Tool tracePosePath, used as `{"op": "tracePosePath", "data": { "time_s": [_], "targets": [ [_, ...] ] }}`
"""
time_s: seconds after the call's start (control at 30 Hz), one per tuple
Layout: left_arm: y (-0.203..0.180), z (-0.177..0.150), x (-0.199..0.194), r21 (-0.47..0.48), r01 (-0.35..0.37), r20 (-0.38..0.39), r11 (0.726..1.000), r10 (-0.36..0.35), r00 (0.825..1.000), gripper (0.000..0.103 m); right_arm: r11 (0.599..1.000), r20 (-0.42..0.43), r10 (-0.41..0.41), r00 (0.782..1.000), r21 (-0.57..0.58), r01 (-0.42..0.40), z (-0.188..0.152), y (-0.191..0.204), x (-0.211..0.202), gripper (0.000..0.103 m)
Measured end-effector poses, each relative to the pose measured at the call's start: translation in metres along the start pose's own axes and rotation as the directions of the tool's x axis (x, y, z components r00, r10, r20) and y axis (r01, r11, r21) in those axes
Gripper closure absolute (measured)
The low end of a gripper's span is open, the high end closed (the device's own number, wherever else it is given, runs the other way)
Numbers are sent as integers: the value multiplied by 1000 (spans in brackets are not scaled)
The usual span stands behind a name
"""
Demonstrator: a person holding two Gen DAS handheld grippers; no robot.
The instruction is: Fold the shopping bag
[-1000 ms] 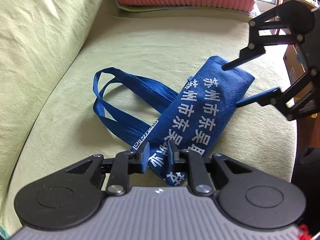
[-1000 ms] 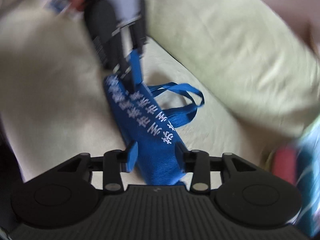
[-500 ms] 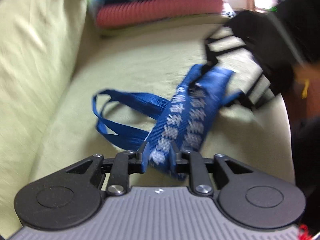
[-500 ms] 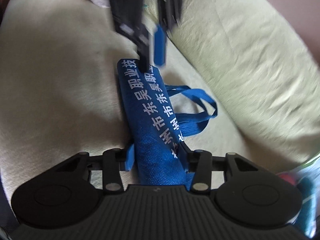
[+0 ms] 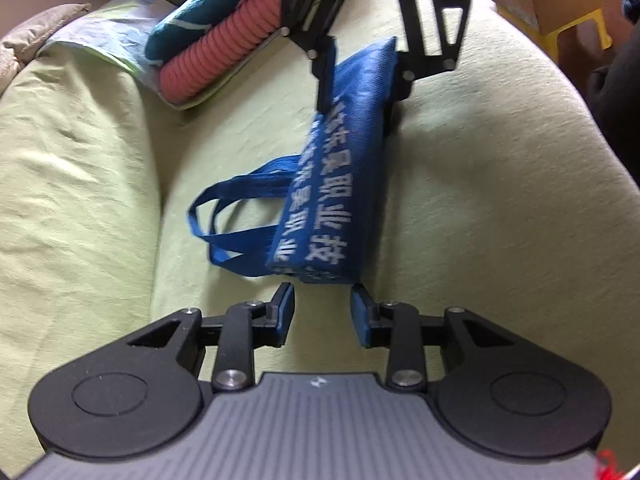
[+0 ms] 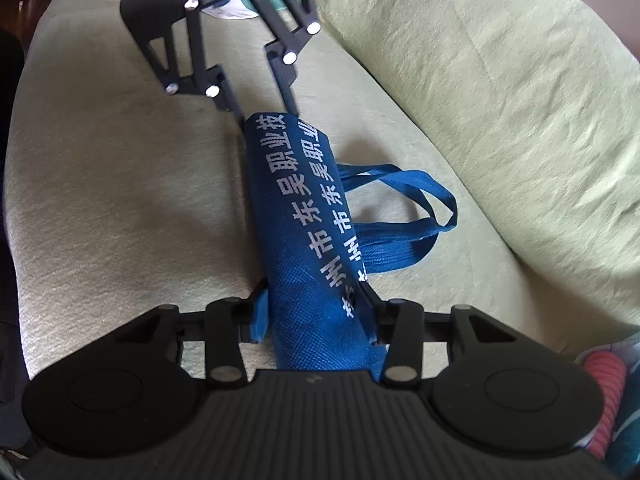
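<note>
The blue shopping bag (image 5: 336,168) lies already folded into a long narrow strip across the green sofa seat (image 5: 480,184), white lettering up, its two handles (image 5: 236,208) looping out to the backrest side; and here is the handover — the left gripper (image 5: 322,314) has just been opening, its jaws now stand apart with nothing between them, the near end of the strip lying just ahead of the blue pads (image 5: 285,312) and not touching them.

At the far end the right gripper (image 6: 316,316) grips the other end of the strip, blue fabric filling the gap between its jaws and the pads pressed on it from both sides; in the left wrist view that same end looks raised off the cushion, though how clear of it I cannot tell.

So the lengthwise folds look done; what seems in hand is the end-over-end fold, right end carried toward the free left end; the next move calls for a steady hold on the strip so the layers do not slide apart, a landing square on the near end, and those loose handles tucked or kept from splaying — a stack of folded textiles (image 5: 224,44) sits at the sofa's end, well apart from the work.
</note>
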State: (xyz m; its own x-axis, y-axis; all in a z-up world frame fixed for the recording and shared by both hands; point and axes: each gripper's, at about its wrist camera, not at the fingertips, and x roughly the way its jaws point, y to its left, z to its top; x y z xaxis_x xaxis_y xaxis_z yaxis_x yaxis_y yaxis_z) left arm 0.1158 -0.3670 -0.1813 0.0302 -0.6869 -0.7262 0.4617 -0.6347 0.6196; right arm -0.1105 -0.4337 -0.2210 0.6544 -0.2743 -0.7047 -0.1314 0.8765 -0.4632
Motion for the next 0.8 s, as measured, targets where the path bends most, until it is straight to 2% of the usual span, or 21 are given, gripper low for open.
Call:
{"op": "tracePosePath", "data": {
  "time_s": [0.1,0.2,0.4,0.47,0.53,0.6,0.7,0.8],
  "targets": [
    [0,-3,-7,11,-53,19,999,53,998,60,1000,0,26,1000,11,-26,0,-5,0,62],
    [-1,-2,-7,49,-78,32,996,77,997,58,999,1,35,999,6,-35,0,-6,1,62],
    [-12,1,-2,157,-61,25,986,58,998,57,999,4,52,999,13,-53,0,-10,3,62],
    [-13,3,-1,169,-80,29,982,76,997,55,998,7,59,998,16,-59,-1,-11,3,62],
    [-10,8,0,155,-92,64,984,83,995,49,998,9,62,998,18,-62,-1,-12,3,62],
    [-9,11,5,160,-86,82,983,74,994,49,998,10,62,998,12,-62,-1,-13,4,62],
    [-2,9,20,126,-43,91,991,32,995,58,999,26,33,999,-10,-33,-5,-9,6,62],
    [19,4,20,-28,49,112,998,-46,993,65,1000,56,-7,998,-13,7,-10,-5,6,63]
  ]
}}
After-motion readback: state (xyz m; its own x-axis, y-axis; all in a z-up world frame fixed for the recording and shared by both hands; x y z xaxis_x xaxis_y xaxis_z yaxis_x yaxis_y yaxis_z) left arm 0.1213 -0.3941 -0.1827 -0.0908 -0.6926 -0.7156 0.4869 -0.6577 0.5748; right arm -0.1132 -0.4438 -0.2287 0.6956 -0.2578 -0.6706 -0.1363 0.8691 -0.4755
